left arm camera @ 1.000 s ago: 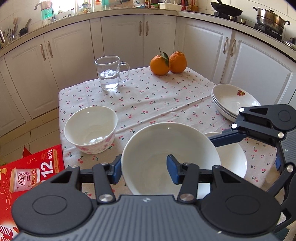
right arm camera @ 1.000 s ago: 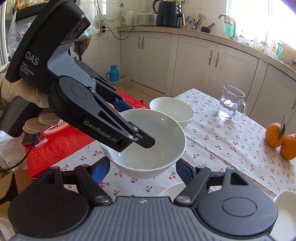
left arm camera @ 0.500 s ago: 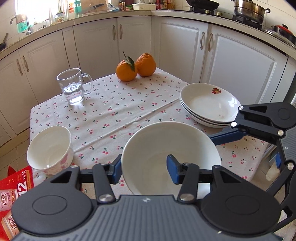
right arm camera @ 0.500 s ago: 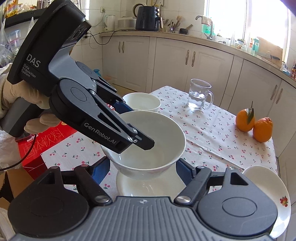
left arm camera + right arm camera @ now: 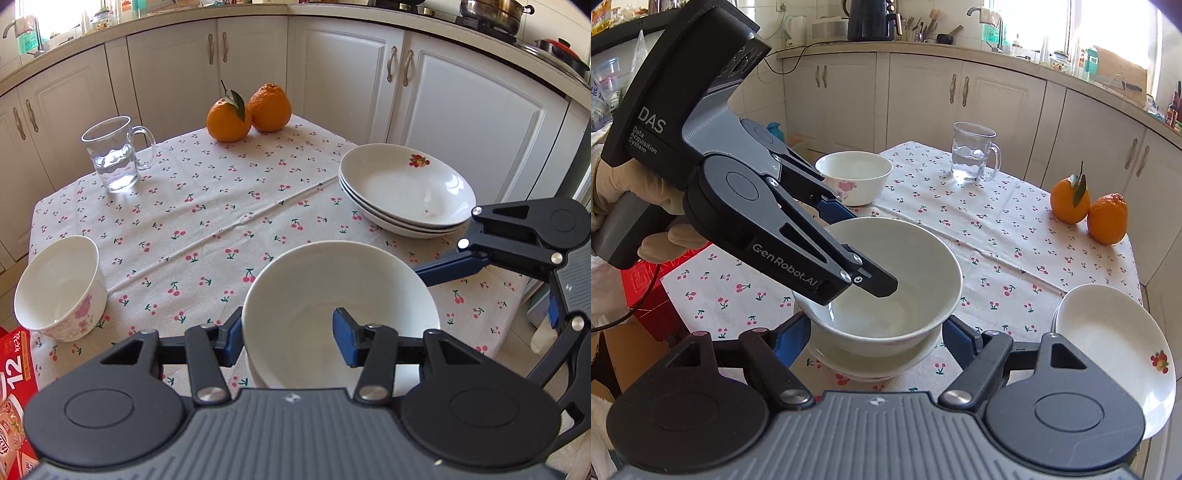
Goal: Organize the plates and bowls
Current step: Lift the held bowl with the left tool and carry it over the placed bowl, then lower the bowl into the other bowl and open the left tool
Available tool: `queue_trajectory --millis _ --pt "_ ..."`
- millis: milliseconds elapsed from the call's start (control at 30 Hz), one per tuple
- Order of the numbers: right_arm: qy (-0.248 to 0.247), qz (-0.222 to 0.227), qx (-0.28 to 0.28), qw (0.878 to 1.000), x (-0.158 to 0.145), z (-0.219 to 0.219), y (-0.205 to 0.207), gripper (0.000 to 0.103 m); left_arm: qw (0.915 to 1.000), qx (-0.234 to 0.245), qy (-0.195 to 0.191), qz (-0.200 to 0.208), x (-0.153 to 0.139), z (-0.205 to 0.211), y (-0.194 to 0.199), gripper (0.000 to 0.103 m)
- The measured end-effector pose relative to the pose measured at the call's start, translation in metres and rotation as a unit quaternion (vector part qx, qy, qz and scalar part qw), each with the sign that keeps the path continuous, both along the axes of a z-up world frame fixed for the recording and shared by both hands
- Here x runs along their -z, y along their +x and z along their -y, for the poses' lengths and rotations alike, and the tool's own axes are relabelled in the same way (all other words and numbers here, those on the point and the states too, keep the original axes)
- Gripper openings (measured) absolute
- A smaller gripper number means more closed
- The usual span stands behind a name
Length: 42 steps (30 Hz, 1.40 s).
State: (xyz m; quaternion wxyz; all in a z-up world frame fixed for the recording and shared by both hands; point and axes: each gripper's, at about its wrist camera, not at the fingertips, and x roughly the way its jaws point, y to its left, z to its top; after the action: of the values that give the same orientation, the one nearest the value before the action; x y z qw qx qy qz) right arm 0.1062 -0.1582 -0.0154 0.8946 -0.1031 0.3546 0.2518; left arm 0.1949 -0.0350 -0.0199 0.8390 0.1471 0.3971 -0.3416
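Observation:
My left gripper [image 5: 290,338] is shut on the near rim of a plain white bowl [image 5: 343,291], one finger inside, one outside. The right wrist view shows this bowl [image 5: 886,284] held just over a second white bowl [image 5: 871,360] on the table; whether they touch I cannot tell. My right gripper [image 5: 875,341] is open, its blue fingers [image 5: 790,339] on either side of the lower bowl, apart from it. A pink-flowered bowl [image 5: 61,288] stands at the table's left edge. A stack of three white plates [image 5: 402,188] sits at the right.
A glass mug with water [image 5: 112,158] and two oranges [image 5: 247,110] stand at the far side of the cherry-print tablecloth [image 5: 207,221]. A red carton [image 5: 14,387] lies below the table's left edge. White kitchen cabinets surround the table.
The left gripper has carried the white bowl rightward across the table and lowered it over the second bowl. The right gripper has stayed open around that spot.

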Motion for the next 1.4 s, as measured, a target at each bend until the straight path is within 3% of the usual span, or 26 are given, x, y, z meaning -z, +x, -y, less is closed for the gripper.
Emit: queue_trajectory --millis 700,800,833,900,1067,1400 --pt "0.001 -0.023 0.000 1.000 0.008 0.000 0.005 0.082 0.9994 0.011 0.018 0.029 0.006 0.004 -0.008 0.051" --pt "-0.002 -0.014 0.000 1.000 0.007 0.000 0.003 0.084 0.9994 0.011 0.016 0.027 0.007 0.002 -0.008 0.053" --pt "0.000 -0.012 0.000 1.000 0.006 0.000 0.003 0.089 0.9994 0.010 0.015 0.029 0.006 0.001 -0.009 0.054" --pt "0.006 -0.006 0.001 1.000 0.003 0.001 0.001 0.097 0.9993 0.009 0.011 0.035 0.003 -0.001 -0.010 0.059" --pt "0.006 0.000 0.005 1.000 0.000 0.003 0.000 0.100 0.9986 -0.005 0.004 0.053 -0.006 -0.014 -0.017 0.078" --pt "0.004 0.005 -0.002 1.000 -0.011 -0.008 0.008 0.101 0.9965 -0.051 -0.010 0.065 -0.007 -0.067 -0.017 0.083"
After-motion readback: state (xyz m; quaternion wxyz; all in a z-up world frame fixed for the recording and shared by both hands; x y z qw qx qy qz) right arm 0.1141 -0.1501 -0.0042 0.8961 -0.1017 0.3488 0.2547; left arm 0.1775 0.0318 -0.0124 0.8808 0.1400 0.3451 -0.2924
